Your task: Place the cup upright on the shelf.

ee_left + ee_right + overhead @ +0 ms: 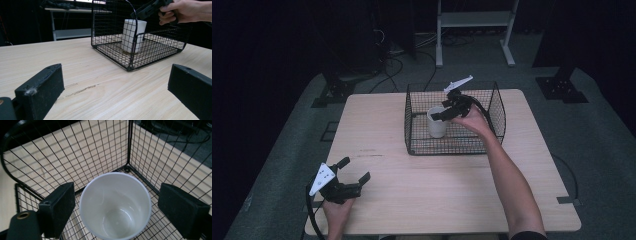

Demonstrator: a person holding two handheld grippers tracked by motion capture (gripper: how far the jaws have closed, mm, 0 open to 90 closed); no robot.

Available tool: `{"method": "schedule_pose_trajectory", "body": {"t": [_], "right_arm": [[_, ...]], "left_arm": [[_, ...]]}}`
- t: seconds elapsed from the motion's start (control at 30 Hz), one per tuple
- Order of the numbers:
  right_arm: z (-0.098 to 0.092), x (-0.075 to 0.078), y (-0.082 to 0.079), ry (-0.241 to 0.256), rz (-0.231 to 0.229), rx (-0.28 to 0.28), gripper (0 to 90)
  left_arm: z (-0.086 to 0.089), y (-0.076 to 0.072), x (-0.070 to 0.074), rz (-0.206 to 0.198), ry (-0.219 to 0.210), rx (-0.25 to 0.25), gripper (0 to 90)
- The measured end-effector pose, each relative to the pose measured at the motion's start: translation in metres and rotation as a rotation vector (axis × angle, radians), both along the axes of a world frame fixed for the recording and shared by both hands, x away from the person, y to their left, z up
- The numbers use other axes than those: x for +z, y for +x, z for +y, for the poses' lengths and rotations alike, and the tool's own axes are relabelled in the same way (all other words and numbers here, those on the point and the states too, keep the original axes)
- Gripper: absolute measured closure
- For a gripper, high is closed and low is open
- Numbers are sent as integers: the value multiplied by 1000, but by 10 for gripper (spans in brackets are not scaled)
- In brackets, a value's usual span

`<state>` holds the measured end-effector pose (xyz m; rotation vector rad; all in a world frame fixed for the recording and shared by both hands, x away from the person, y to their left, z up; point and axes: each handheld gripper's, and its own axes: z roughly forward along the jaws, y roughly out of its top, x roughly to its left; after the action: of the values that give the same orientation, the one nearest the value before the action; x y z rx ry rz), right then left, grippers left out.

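Nearest the person, at the left front of the pale wooden tabletop (422, 185), the left claw (357, 172) sits low over the bare wood with its jaws spread wide and nothing between them; the left gripper view looks along those two black jaws across open wood toward the basket, so this hand seems to have no part in the work at present

Farther back, a little right of centre, stands the black wire mesh basket (412, 142), open at the top. Inside it, toward its left half, the white cylindrical plastic cup (436, 124) stands upright on the basket floor, mouth up and empty as far as the right gripper view shows (115, 205)

The right claw (443, 111) reaches into the basket from the right and above, level with the cup's rim. Its jaws are wide, one on either side of the rim, and in the right gripper view a narrow gap shows between each pad and the cup wall, so it brackets the cup without gripping it

Judged from this, the cup is either about to be grasped for lifting out or has only now been let go after being set down; the pictures cannot settle which. If it is coming out, the closing, lifting and placing are all left to do; if going in, only the pulling back of the claw remains
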<state>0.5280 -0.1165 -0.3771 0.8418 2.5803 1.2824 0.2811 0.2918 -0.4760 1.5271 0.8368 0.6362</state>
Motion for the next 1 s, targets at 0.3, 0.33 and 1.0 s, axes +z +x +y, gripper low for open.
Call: {"method": "schedule_pose_trajectory", "body": {"t": [0.3,0.33,1.0], "right_arm": [[-21,24,-15,76,-8,13,135],[-21,24,-15,76,-8,13,135],[-50,39,-59,81,-35,27,137]], "left_arm": [[0,0,0,2,6,4,0],[0,0,0,3,6,3,0],[-1,0,0,6,0,-4,0]]}}
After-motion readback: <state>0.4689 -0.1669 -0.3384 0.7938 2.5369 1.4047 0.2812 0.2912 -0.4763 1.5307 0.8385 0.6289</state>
